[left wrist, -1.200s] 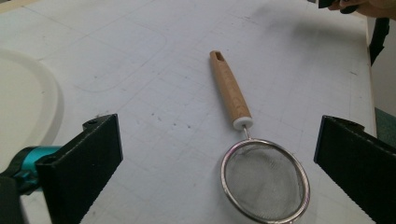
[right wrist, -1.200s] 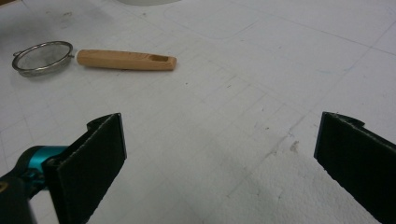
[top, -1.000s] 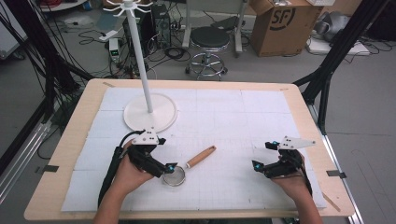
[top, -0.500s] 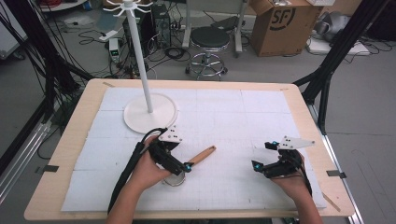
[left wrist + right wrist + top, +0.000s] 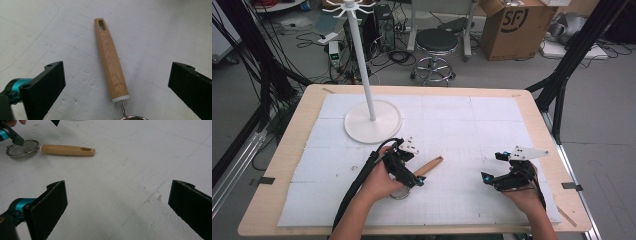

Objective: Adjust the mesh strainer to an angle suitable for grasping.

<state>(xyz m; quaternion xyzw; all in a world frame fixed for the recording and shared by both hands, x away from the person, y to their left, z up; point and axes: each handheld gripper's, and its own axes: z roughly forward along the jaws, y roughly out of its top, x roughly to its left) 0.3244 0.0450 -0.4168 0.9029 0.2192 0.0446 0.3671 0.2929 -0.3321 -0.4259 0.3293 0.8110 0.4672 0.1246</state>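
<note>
A small mesh strainer with a wooden handle [image 5: 430, 165] lies on the white mat near the table's middle. Its bowl [image 5: 400, 193] is mostly hidden under the person's left hand. My left gripper [image 5: 412, 169] hovers over the strainer, open. In the left gripper view the handle [image 5: 111, 60] runs away between the wide-apart jaws of the left gripper [image 5: 117, 76], touching neither. My right gripper [image 5: 492, 167] rests open at the right, pointing left. In the right gripper view the strainer [image 5: 67, 150] lies far off, beyond the empty right gripper [image 5: 117, 200].
A white stand with a round base [image 5: 373, 122], a tall pole and hooks on top sits at the back left of the mat [image 5: 472, 125]. The wooden table edge [image 5: 262, 200] frames the mat. Beyond the table are a stool and a cardboard box.
My left gripper has moved right, from beside the strainer's bowl to over it, and turned along the handle. The right gripper has stayed put.
</note>
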